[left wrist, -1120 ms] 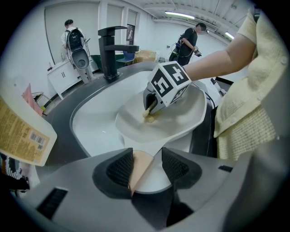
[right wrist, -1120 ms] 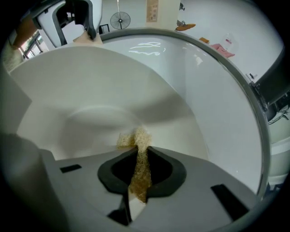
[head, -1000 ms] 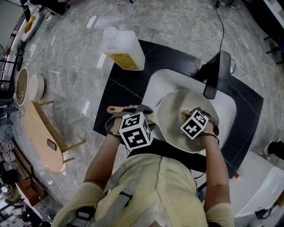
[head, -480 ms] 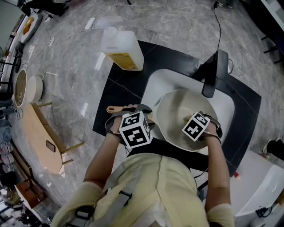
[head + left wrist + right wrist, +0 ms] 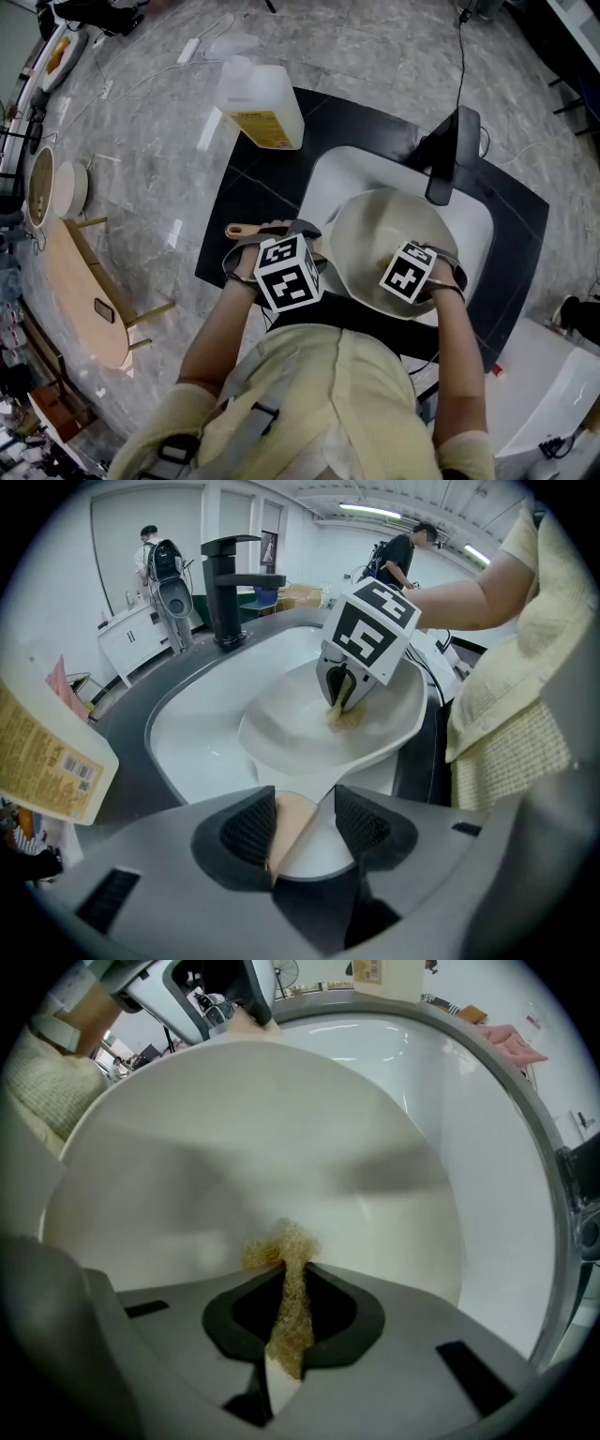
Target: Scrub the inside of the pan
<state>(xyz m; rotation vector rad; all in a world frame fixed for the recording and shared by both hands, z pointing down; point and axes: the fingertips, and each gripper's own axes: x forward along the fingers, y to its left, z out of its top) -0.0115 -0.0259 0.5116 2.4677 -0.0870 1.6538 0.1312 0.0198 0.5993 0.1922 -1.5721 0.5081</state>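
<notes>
the white pan (image 5: 375, 246) lies tilted in the white sink (image 5: 323, 187) that is set in a black tabletop (image 5: 239, 220). its open side faces up and toward the person. its wooden handle (image 5: 242, 231) points to the left of the head view, over the sink's edge and the tabletop.

the left gripper (image 5: 305, 819) is closed on this handle. in the left gripper view the tan wood sits between the two dark pads, against the left one. the gripper points steeply down.

the right gripper (image 5: 292, 1309) is inside the pan, near the side close to the person. its jaws are pressed together on a yellow-brown mesh scrubber (image 5: 286, 1274). the bunched end of the scrubber sticks out past the fingertips and touches the pan's pale inner surface. the left gripper view shows the same: the scrubber under the right gripper, on the pan's bottom.

a black faucet (image 5: 452, 155) stands at the far edge of the sink, beyond the pan. a pale plastic jug (image 5: 261, 101) with a yellow label stands at the far left corner of the tabletop, well apart from the pan.
</notes>
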